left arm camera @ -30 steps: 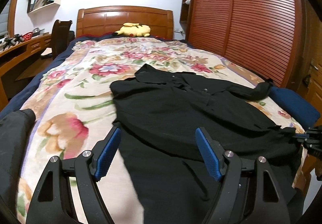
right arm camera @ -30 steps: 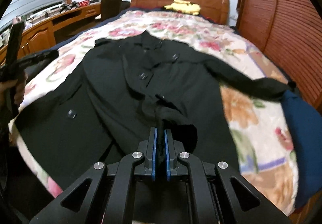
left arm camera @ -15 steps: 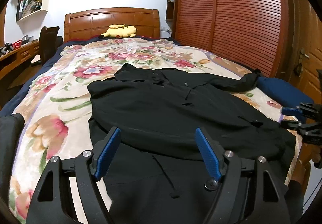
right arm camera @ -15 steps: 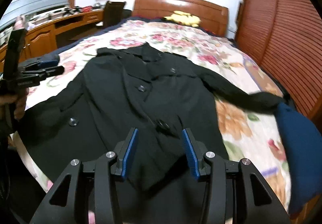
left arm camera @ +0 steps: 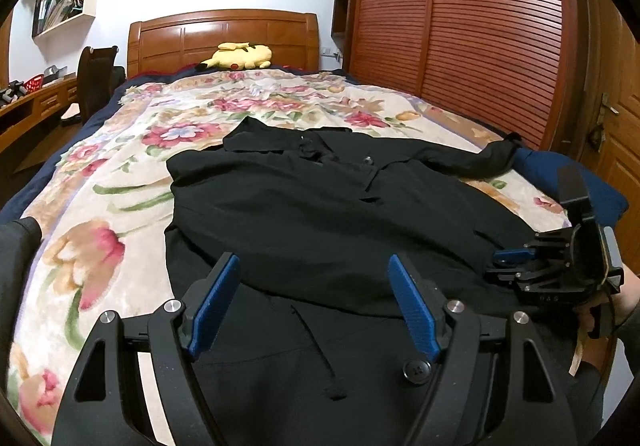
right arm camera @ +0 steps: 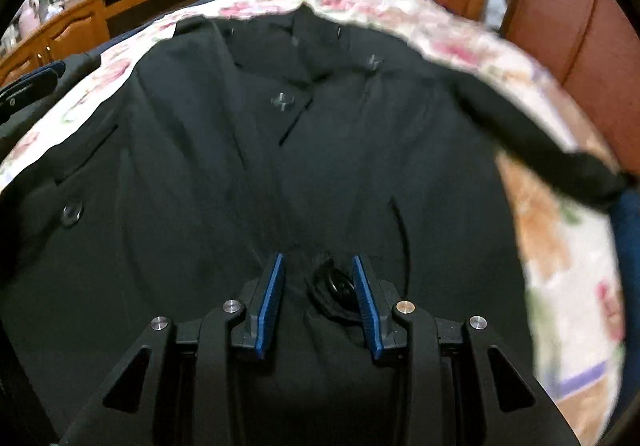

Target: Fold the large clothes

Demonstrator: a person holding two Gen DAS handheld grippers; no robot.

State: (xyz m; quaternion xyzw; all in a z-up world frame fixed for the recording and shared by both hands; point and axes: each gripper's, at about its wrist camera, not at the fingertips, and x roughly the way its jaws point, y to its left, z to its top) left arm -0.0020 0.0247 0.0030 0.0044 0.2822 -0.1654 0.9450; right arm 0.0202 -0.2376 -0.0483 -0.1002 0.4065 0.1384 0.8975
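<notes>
Floral bedspread in cream, pink and green covers the wooden-framed bed, and the large black buttoned coat lies spread front-up across it, collar toward the brown headboard, one sleeve stretched out to the bed's far edge by the louvred wardrobe doors. A yellow plush toy sits up by the headboard. Left gripper hangs over the coat's lower half with its blue-padded fingers spread wide, nothing between them, apparently clear of the cloth. Right gripper, blurred in its own view, is low over the coat's front; its blue pads are parted, a black button and a bunch of cloth sit in the gap, not clamped. From the left wrist view, that right gripper shows at the coat's right edge, held in a hand.
</notes>
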